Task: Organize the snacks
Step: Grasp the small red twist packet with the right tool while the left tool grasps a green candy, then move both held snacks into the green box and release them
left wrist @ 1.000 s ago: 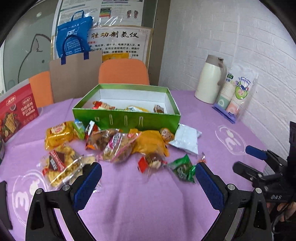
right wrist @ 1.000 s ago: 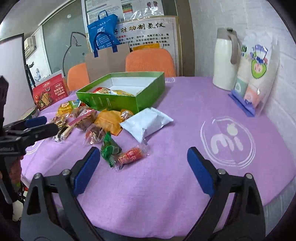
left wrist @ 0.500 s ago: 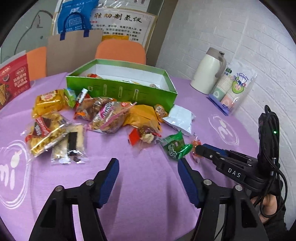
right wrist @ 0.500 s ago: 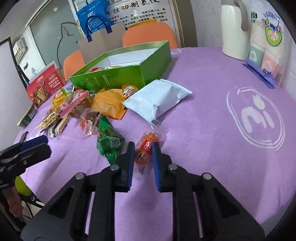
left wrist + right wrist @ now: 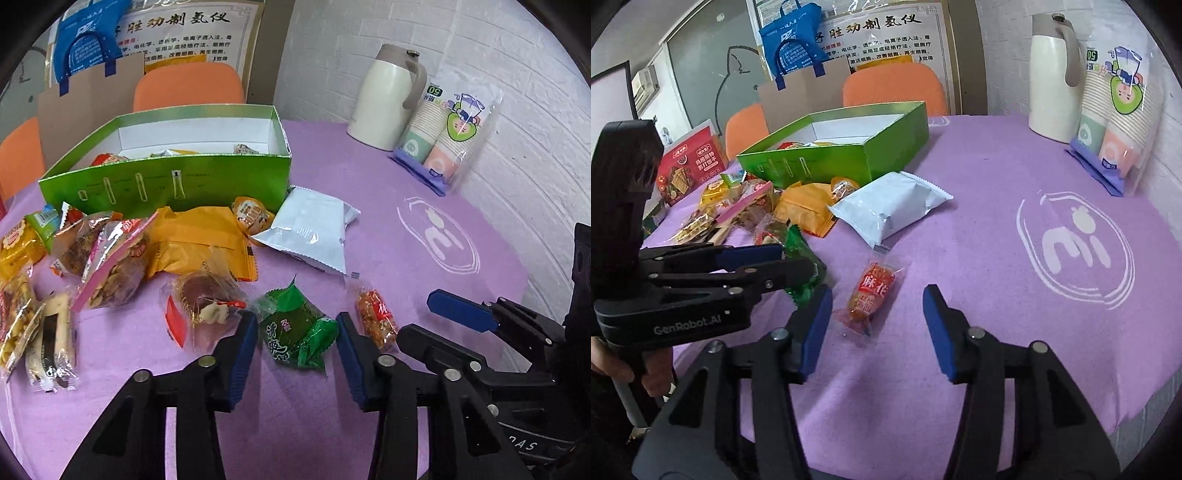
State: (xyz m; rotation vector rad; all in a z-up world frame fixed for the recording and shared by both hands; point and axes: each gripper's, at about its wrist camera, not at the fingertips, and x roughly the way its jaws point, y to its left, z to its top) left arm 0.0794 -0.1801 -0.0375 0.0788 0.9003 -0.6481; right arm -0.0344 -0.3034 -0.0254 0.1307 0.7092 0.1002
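Left wrist view: my left gripper (image 5: 295, 343) stands parted, its blue pads on either side of the green snack packet (image 5: 297, 332) lying on the purple tablecloth (image 5: 388, 240); I cannot tell whether the pads touch it. White characters are printed on the packet, but I cannot read them with certainty. Just to its right lies the red-orange snack packet (image 5: 376, 317). The paper cup pack (image 5: 448, 136) by the wall bears the figure "50", seen mirrored. The green box (image 5: 177, 181) stands behind the loose pile and holds several packets.

In the right wrist view, my right gripper (image 5: 873, 321) is released and wide apart, with the red-orange snack packet (image 5: 868, 295) resting on the cloth between the pads, nearer the left one, touching neither. Its label reads "麻花". The left gripper body (image 5: 687, 321) carries the marking "GenRobot.AI". A white "mi" emblem (image 5: 1075, 247) is printed on the cloth.

Against half a second ago: the right gripper was then nearly shut around that packet and has since opened. The left gripper, then over bare cloth short of the snacks, has advanced to the green packet.
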